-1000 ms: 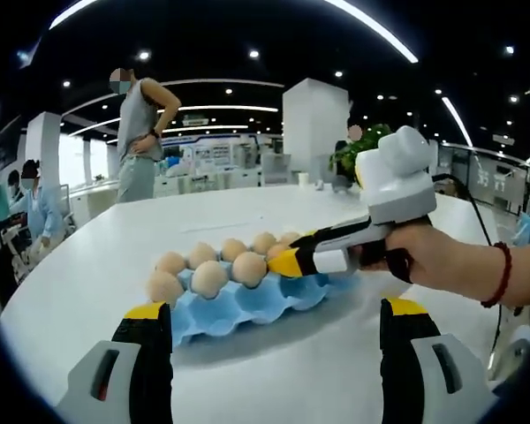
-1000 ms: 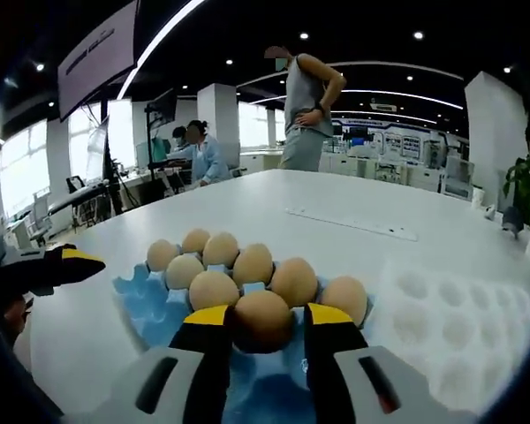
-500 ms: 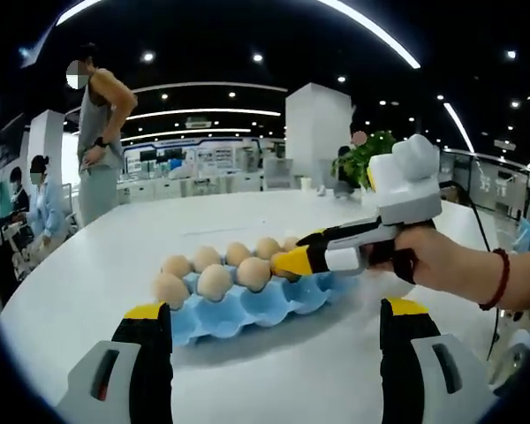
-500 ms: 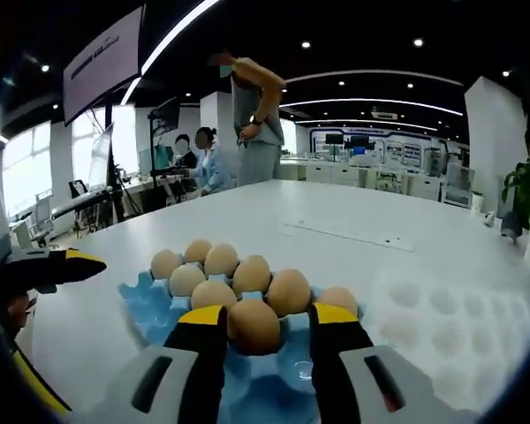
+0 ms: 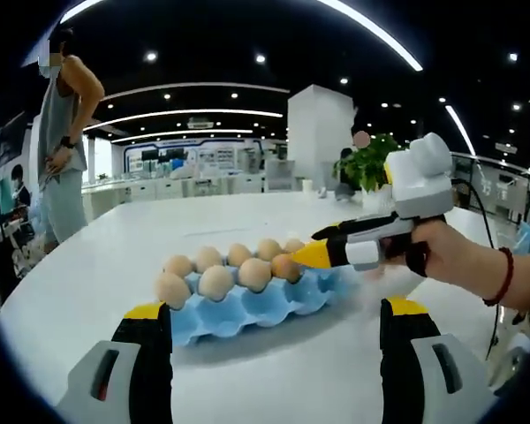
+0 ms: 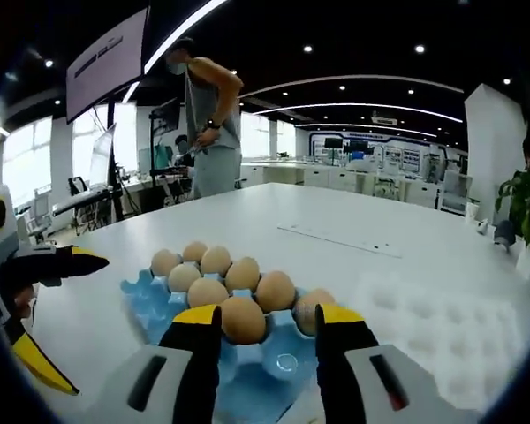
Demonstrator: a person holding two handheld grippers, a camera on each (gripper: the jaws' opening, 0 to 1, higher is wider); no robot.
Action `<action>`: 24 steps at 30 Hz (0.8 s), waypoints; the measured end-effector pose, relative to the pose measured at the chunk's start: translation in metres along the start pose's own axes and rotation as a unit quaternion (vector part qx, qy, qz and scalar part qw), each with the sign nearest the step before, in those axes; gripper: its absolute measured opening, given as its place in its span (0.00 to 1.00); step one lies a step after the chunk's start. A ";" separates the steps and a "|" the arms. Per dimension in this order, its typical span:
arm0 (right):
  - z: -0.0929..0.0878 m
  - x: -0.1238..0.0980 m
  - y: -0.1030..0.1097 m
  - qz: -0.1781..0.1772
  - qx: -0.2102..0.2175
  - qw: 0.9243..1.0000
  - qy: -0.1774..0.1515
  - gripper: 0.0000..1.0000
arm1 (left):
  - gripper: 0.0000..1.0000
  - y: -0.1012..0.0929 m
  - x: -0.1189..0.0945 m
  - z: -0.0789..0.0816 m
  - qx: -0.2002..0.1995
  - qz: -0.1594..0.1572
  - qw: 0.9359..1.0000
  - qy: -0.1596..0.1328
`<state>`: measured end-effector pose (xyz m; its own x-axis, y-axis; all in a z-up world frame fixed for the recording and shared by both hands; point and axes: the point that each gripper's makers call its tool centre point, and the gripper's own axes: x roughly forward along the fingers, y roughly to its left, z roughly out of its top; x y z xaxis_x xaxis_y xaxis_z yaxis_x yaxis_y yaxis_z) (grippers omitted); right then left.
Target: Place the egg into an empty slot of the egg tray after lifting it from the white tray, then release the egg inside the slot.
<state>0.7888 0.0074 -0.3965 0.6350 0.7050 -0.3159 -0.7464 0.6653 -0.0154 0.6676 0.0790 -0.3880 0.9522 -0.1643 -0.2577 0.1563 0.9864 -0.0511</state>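
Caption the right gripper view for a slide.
Right gripper fingers apart beside an egg in the blue egg tray.

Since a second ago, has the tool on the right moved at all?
Yes. In the left gripper view, the right tool has drawn back from the blue egg tray, and the egg now sits in its slot.

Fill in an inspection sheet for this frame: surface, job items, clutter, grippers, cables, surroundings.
Surface: large white table.
Job's things: blue egg tray with eggs in its far rows and empty slots at the near edge; one egg sits in a slot, between the right gripper's fingers; white tray with empty dimples beside it.
Clutter: nothing seen.
Grippers: right gripper open around the egg; left gripper open, nothing between its fingers.
Cables: dark cable behind the right gripper.
Surroundings: open hall, ceiling lights, person standing, plant.
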 end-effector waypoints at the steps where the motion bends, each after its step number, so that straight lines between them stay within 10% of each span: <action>1: -0.001 -0.003 -0.002 -0.005 0.000 1.000 0.001 0.45 | 1.00 0.000 0.000 0.000 -0.001 0.001 1.000 0.000; 24: -0.006 -0.036 -0.043 -0.043 0.020 0.999 0.003 0.47 | 1.00 0.004 0.001 -0.001 0.012 -0.001 1.000 0.002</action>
<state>0.7964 -0.0480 -0.3896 0.6955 0.6429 -0.3208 -0.6801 0.7331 -0.0054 0.6691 0.0828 -0.3894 0.9511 -0.1659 -0.2605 0.1645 0.9860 -0.0275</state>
